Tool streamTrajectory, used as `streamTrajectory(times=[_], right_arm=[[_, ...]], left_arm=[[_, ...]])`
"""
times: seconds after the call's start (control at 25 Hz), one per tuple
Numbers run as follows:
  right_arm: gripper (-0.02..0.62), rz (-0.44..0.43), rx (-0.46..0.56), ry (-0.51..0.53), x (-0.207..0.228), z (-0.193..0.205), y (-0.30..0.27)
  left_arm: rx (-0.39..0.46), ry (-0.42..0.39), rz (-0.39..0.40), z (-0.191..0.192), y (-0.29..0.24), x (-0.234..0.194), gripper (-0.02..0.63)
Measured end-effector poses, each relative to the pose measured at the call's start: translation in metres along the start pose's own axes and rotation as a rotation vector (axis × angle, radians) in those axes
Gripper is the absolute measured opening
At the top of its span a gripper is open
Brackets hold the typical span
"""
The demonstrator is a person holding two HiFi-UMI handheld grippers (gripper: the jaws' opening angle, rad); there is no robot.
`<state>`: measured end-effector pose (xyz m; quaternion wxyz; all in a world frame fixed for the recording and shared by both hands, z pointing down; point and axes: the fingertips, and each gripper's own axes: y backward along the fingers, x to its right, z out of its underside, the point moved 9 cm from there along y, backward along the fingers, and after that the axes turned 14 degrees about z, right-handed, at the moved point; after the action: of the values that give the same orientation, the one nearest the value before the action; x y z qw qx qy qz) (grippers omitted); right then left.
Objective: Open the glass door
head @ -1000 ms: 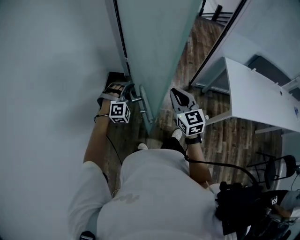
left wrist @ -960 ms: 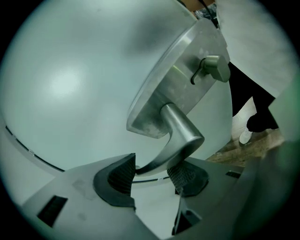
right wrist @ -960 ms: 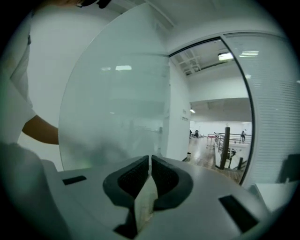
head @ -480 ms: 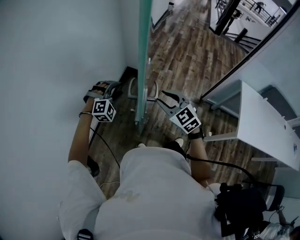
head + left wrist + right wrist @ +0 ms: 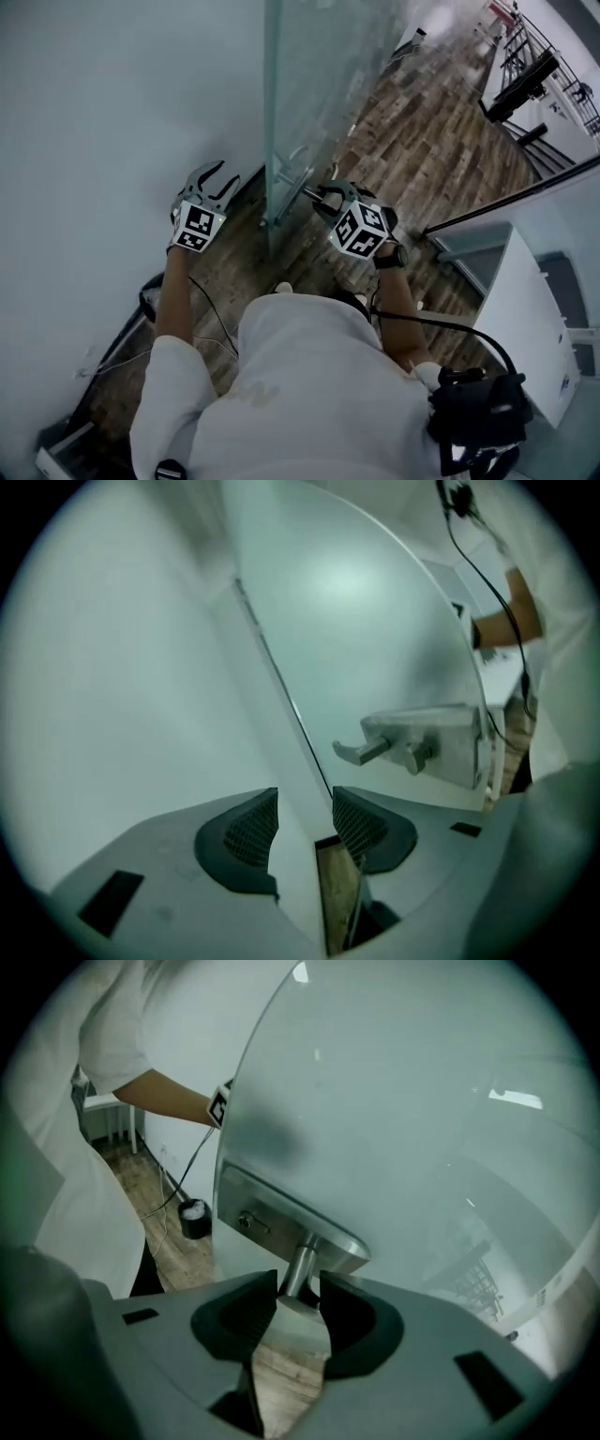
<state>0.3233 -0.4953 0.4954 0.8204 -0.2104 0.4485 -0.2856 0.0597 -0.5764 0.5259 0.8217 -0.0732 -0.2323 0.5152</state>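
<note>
The frosted glass door stands edge-on ahead of me, with a metal lever handle on each face. My right gripper is at the handle on the door's right side. Its jaws have just been opening, and the lever's stem now stands between the pads without being pressed. The steel handle plate sits just above them. My left gripper hangs open and empty left of the door, near the white wall. In its own view the left gripper faces the door's other handle from a distance.
A white wall closes the left side. Wooden floor runs past the door. A cable trails on the floor beside my left arm. A white desk stands at the right, and a black pouch hangs at my hip.
The left gripper has left the door handle and swung left toward the wall. The right gripper has come down to the handle on its side and opened around it.
</note>
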Motion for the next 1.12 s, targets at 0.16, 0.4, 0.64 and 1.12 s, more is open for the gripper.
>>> streamTrajectory(times=[0.16,0.4,0.64,1.12], right_arm=[[0.132,-0.048,-0.022,0.049,0.002,-0.028,-0.033],[0.127,-0.037,-0.002,0.042,-0.001,-0.03,-0.031],[0.127,-0.011,-0.009,0.024,-0.003,-0.056,-0.047],[0.126,-0.054,0.037,0.027,0.015,-0.12,-0.127]], left_arm=[[0.086,0.188,-0.142,0.023,0.043,-0.007,0.146],[0.099,0.317,-0.335,0.027,0.072,0.037,0.049],[0.164,0.431,-0.459,0.018,0.097,0.066,0.003],[0.2,0.548,-0.654,0.031,0.101,0.034,0.003]])
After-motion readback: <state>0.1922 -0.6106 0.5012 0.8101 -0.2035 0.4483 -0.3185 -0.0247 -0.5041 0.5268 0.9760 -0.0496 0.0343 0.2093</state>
